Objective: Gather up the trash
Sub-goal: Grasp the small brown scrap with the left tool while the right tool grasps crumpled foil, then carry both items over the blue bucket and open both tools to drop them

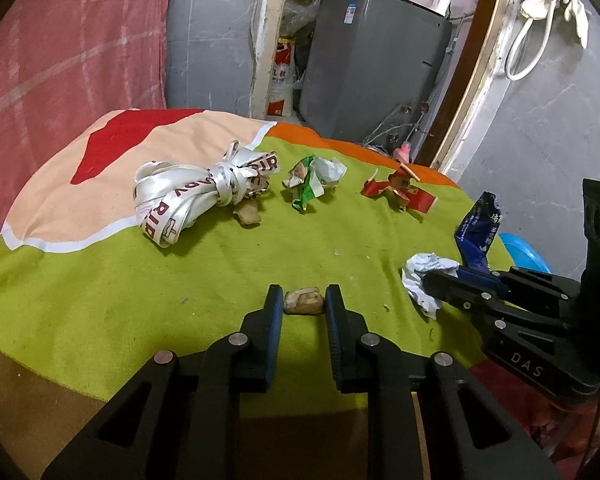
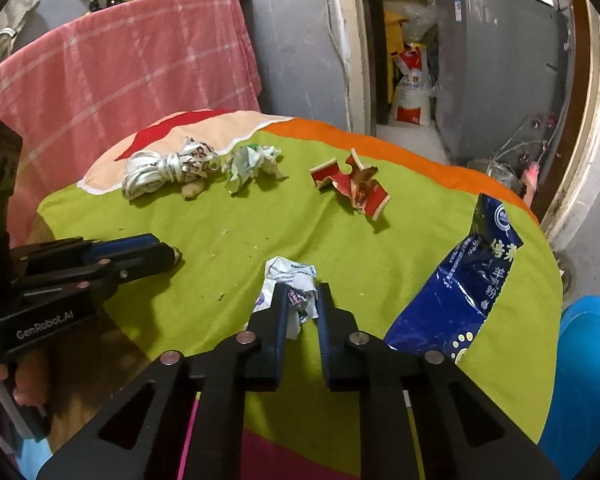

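Observation:
A small tan lump (image 1: 303,301) lies on the green tablecloth (image 1: 100,280), and my left gripper (image 1: 304,300) is shut on it, a pad touching each side. To the right, my right gripper (image 2: 302,296) is shut on a crumpled white paper (image 2: 292,274) near the table's front edge. In the left wrist view the same paper (image 1: 418,270) bulges from the right gripper's (image 1: 430,280) tips. The right wrist view shows the left gripper (image 2: 172,256) low at the left.
Further back lie a white ribbon bundle (image 1: 188,192) with another tan lump (image 1: 247,214) beside it, a green-white wrapper (image 1: 314,178) and a torn red card piece (image 1: 400,190). A blue foil bag (image 2: 468,292) overhangs the right edge above a blue tub (image 2: 588,360).

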{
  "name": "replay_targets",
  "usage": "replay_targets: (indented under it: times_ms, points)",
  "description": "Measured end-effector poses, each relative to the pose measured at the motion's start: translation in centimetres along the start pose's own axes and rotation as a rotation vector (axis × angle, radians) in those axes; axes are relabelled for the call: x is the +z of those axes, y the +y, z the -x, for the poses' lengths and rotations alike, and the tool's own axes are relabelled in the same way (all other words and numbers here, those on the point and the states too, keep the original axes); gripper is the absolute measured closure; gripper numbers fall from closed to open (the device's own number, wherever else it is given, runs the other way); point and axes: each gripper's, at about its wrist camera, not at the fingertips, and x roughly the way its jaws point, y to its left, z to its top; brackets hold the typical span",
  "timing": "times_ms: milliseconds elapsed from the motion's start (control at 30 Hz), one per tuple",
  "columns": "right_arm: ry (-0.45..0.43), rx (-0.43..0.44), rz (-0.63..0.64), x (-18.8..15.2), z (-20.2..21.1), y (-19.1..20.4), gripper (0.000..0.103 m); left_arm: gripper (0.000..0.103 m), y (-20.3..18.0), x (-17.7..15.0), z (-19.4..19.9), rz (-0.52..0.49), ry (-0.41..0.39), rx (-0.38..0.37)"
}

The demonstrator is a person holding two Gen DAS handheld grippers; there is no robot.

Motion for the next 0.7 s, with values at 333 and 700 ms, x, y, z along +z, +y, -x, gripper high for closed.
replay_targets:
  times_ms: [333, 700]
  points:
    - [-0.177, -0.036, 0.014, -0.8, 4.5, 1.0, 0.096, 0.086, -1.4, -0.5, 2.6, -0.002, -0.105, -0.005]
    - [-0.469, -0.200, -0.010, -2.6, 14.0, 0.5, 0.096, 0.086, -7.3, -0.4, 8.2, -0.061, -0.350, -0.061]
